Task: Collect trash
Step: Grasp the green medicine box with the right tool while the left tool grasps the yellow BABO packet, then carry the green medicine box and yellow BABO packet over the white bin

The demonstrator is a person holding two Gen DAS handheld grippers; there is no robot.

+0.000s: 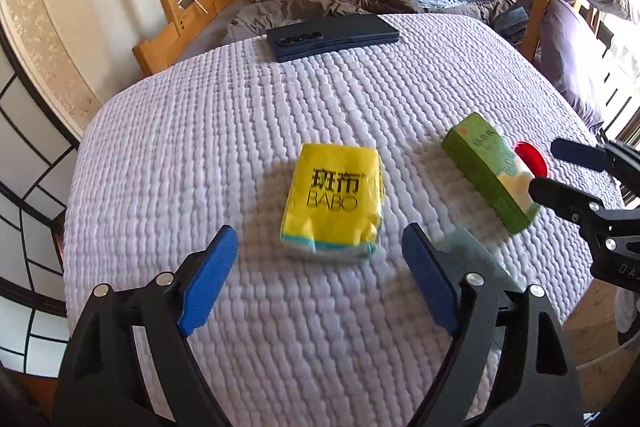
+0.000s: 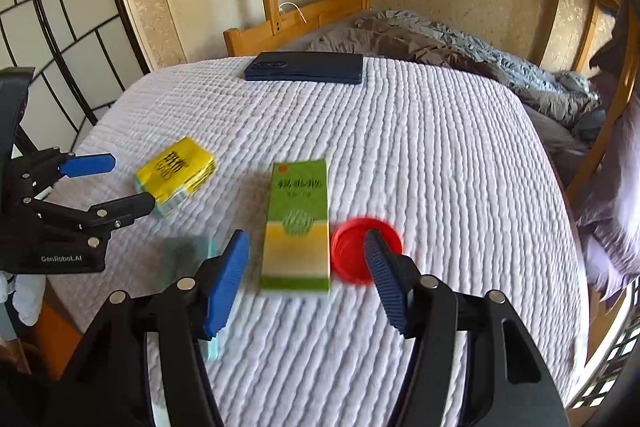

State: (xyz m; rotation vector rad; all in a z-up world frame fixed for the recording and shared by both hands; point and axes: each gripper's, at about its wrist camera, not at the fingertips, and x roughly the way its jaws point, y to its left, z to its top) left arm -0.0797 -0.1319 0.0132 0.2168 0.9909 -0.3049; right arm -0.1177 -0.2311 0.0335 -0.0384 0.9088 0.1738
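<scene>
On the white quilted bed cover lie a yellow tissue pack, a green carton and a red round lid. My left gripper hovers open, with the near end of the yellow pack between its blue pads, untouched. My right gripper is open too. The green carton lies between its fingers with gaps on both sides. The red lid sits partly behind its right finger. Each gripper shows in the other's view: right gripper, left gripper by the yellow pack.
A blurred teal translucent scrap lies near the bed's front edge between the grippers. A dark blue phone rests at the far side. Crumpled grey bedding and a wooden bed frame lie beyond.
</scene>
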